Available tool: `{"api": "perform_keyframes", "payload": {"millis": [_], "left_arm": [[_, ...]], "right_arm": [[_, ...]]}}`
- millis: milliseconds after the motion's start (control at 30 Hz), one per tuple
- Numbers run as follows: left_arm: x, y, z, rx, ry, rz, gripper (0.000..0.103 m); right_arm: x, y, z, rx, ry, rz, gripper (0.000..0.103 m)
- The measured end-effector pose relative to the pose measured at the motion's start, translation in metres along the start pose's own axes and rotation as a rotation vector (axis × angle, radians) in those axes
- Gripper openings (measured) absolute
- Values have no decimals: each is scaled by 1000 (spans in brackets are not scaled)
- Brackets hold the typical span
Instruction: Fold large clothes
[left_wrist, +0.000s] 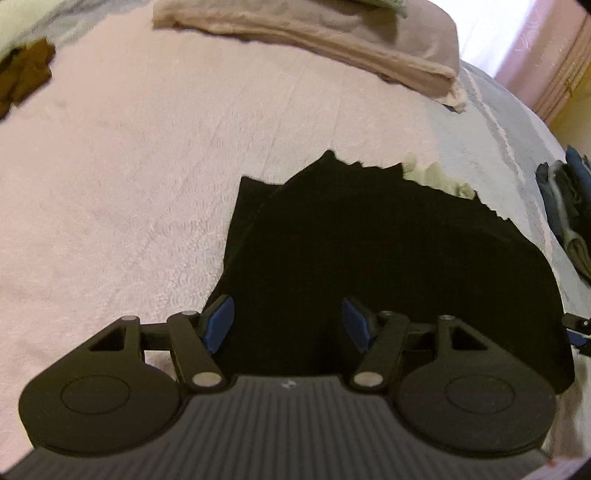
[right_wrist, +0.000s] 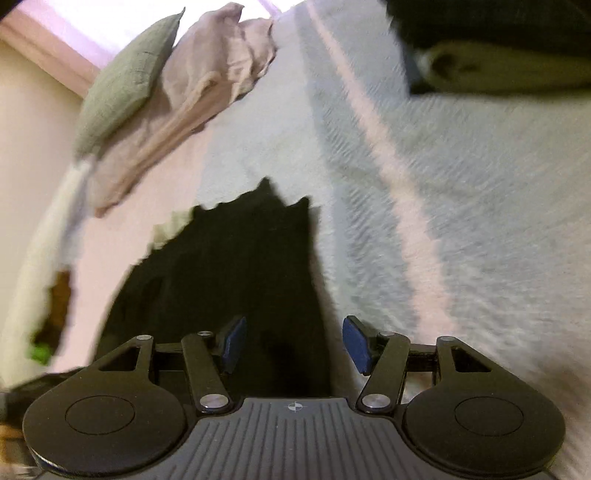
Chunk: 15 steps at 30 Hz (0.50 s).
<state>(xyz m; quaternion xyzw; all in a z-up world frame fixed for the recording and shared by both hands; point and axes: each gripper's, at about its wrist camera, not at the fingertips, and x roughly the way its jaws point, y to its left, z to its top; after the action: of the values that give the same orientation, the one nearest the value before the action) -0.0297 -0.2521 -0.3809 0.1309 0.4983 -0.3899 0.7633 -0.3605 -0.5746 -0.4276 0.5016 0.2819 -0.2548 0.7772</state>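
Judging by the poses, the step in hand is taking the near edge of the black garment (left_wrist: 369, 258) on the bed (left_wrist: 129, 166). Both grippers should bite at matching corners, pinching 1 layer cleanly.

Left gripper (left_wrist: 288, 325): jaws released, empty, garment spreading toward 12 o'clock.

Right gripper (right_wrist: 293, 343): jaws released, empty; garment (right_wrist: 236, 277) runs toward 11 o'clock.

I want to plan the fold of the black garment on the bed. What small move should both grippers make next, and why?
Probably lower both onto the near edge of the black garment and close. The left gripper and right gripper are open and empty above it, so no fold can start yet.
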Motion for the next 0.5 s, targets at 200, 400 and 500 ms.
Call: {"api": "perform_keyframes", "payload": {"millis": [200, 400, 500], "left_arm": [[16, 13, -10, 2, 11, -15, 61], [18, 16, -10, -3, 18, -48, 63], [19, 18, -8, -5, 28, -59, 63]], "right_arm": [[19, -37, 8, 116, 80, 199, 54], [39, -35, 23, 103, 117, 287, 54], [41, -39, 23, 125, 112, 308, 52]]}}
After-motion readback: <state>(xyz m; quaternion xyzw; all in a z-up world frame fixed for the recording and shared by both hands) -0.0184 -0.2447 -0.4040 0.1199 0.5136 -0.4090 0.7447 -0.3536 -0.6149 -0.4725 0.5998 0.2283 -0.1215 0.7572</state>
